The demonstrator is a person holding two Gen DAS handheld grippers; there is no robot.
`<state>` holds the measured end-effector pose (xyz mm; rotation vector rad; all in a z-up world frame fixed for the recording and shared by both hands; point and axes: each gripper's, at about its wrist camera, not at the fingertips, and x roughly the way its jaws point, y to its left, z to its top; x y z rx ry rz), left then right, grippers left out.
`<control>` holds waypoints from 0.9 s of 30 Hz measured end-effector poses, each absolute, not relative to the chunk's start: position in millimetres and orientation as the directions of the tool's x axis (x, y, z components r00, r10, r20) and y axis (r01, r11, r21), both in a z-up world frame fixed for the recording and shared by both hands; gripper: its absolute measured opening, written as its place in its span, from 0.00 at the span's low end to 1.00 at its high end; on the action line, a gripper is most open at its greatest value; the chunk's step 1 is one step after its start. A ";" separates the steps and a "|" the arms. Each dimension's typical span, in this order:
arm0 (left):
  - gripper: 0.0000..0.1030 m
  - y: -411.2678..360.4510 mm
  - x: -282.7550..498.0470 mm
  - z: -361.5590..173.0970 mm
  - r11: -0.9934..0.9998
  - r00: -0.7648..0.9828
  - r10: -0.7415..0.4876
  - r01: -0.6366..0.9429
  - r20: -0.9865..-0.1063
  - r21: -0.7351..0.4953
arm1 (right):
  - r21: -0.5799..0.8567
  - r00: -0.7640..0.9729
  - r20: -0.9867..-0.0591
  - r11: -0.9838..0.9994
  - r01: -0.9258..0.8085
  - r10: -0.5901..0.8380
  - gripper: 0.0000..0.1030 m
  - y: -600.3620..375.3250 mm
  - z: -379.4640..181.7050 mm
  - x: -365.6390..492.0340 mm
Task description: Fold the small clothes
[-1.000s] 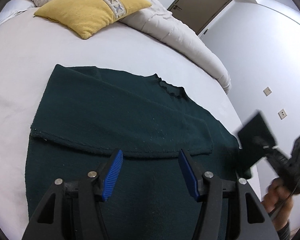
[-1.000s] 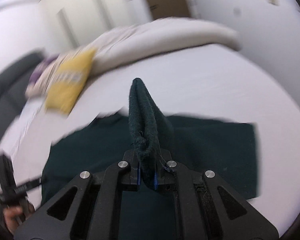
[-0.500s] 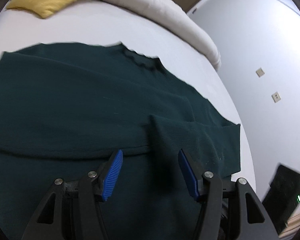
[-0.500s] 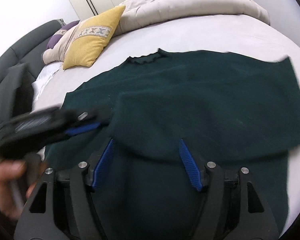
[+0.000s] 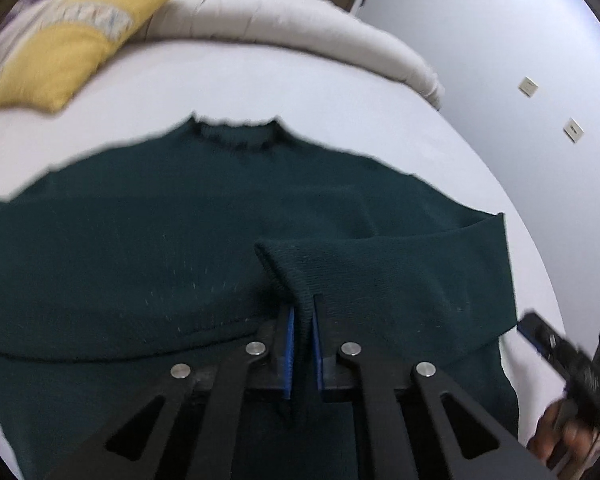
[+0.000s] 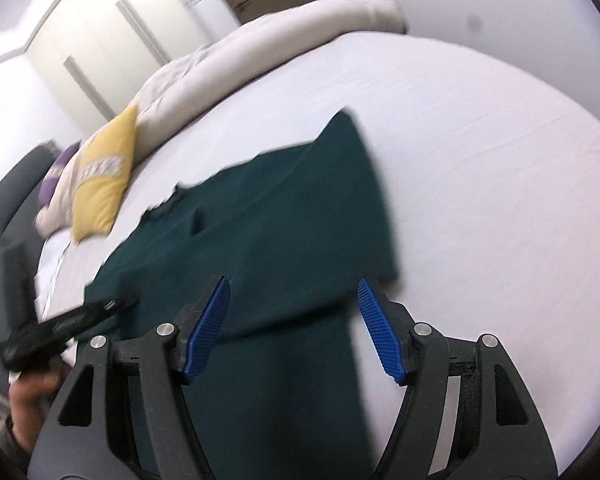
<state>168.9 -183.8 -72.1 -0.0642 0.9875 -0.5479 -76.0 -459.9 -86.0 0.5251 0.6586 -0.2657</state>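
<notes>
A dark green sweater (image 5: 148, 240) lies flat on the white bed, neck away from me, both sleeves folded across its chest. My left gripper (image 5: 302, 312) is shut on the cuff of the right-hand sleeve (image 5: 292, 276), which is lifted a little at the middle of the chest. My right gripper (image 6: 292, 320) is open and empty above the sweater's (image 6: 284, 216) right side; it also shows at the right edge of the left wrist view (image 5: 560, 352). The left gripper shows blurred in the right wrist view (image 6: 68, 320).
The white bed sheet (image 5: 300, 92) surrounds the sweater. A yellow pillow (image 5: 72, 44) and a beige duvet (image 5: 300, 28) lie at the head of the bed. A wall with sockets (image 5: 528, 86) is at the right. A dark headboard (image 6: 4, 208) is at the left.
The right gripper laid down the sleeve it held, opened and drew back to the right. The left gripper moved in and shut on that sleeve's cuff.
</notes>
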 end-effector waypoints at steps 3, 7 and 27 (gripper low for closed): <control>0.08 -183.3 162.6 -49.5 0.859 0.485 -0.465 0.449 -0.740 -0.245 | 0.357 0.758 -0.641 0.829 0.430 -0.117 0.63 -479.3 -81.1 -67.7; 0.08 -174.8 161.3 -18.3 0.849 0.558 -0.481 0.488 -0.676 -0.202 | 0.344 0.736 -0.663 0.815 0.466 -0.141 0.63 -501.9 -82.5 -44.6; 0.08 -72.5 232.2 -109.7 0.906 0.491 -0.420 0.269 -0.763 -0.326 | 0.311 0.681 -0.729 0.853 0.420 -0.069 0.38 -503.2 -106.0 83.3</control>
